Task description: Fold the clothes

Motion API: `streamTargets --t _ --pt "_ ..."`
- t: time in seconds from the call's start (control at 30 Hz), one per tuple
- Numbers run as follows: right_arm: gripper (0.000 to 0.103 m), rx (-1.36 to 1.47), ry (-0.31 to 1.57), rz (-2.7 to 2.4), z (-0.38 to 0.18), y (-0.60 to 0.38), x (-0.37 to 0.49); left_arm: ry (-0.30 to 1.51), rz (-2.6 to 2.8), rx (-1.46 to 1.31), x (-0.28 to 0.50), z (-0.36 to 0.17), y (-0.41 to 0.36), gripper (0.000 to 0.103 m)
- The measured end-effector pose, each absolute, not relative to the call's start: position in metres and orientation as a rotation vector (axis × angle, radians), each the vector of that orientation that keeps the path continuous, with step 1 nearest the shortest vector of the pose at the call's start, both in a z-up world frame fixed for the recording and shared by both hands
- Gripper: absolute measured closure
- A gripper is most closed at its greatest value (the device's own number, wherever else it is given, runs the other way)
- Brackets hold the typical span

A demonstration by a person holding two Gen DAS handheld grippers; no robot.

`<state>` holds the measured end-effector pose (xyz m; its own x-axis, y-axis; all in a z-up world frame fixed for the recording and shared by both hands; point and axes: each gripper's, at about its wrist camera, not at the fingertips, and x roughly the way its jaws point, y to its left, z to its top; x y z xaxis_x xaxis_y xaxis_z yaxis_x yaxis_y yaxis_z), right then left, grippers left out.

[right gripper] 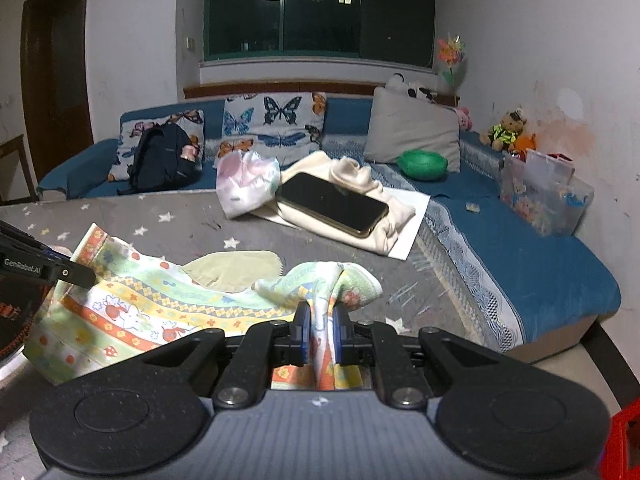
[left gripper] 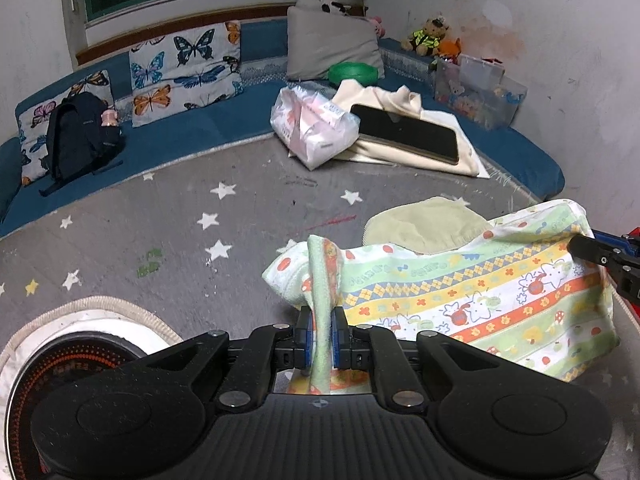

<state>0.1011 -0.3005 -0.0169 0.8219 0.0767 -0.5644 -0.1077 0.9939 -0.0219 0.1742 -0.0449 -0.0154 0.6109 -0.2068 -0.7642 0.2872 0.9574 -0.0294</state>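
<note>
A colourful striped cloth with cartoon prints [left gripper: 480, 300] is held stretched between both grippers above the grey star-patterned table [left gripper: 160, 216]. My left gripper [left gripper: 322, 320] is shut on one bunched corner of it. My right gripper [right gripper: 322, 320] is shut on the opposite corner; the cloth also shows in the right wrist view [right gripper: 140, 308]. The right gripper's arm shows at the right edge of the left wrist view [left gripper: 600, 256]. The left gripper's arm shows at the left edge of the right wrist view [right gripper: 48, 268]. A pale green cloth [left gripper: 424, 224] lies on the table behind the striped one.
A cream garment [left gripper: 408, 128] with a black phone [left gripper: 404, 132] on it and a plastic bag [left gripper: 316, 124] lie at the table's far side. A round black appliance on a white mat [left gripper: 52, 360] is at near left. A blue sofa [left gripper: 208, 128] with cushions, a backpack [left gripper: 80, 140] and toys lies behind.
</note>
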Motion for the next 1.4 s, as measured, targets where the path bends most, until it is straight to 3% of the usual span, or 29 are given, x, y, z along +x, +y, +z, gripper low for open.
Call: streamTargets --t 0.27,0.43,0.57,0.63,0.87,1.0,1.4 --pt "0.083 -0.052 0.617 0.070 -0.026 -0.304 0.107 0.903 -0.253 0.082 0.180 -0.030 -0.034 0.087" --pt "0.064 -0.050 0.620 0.070 -0.026 -0.301 0.105 0.902 -0.255 0.085 0.174 -0.030 -0.034 0.078" --pt "0.057 -0.054 0.621 0.081 -0.025 -0.296 0.100 0.899 -0.257 0.086 0.166 -0.029 -0.035 0.073" --pt "0.047 -0.054 0.622 0.086 -0.024 -0.293 0.096 0.900 -0.257 0.087 0.162 -0.029 -0.035 0.069" --pt "0.036 -0.045 0.631 0.099 -0.025 -0.286 0.082 0.893 -0.258 0.094 0.144 -0.028 -0.035 0.059" --pt "0.022 -0.040 0.639 0.099 -0.028 -0.281 0.072 0.887 -0.263 0.092 0.133 -0.027 -0.035 0.056" --pt "0.008 -0.012 0.674 0.108 -0.041 -0.265 0.045 0.893 -0.281 0.095 0.097 -0.035 -0.037 0.042"
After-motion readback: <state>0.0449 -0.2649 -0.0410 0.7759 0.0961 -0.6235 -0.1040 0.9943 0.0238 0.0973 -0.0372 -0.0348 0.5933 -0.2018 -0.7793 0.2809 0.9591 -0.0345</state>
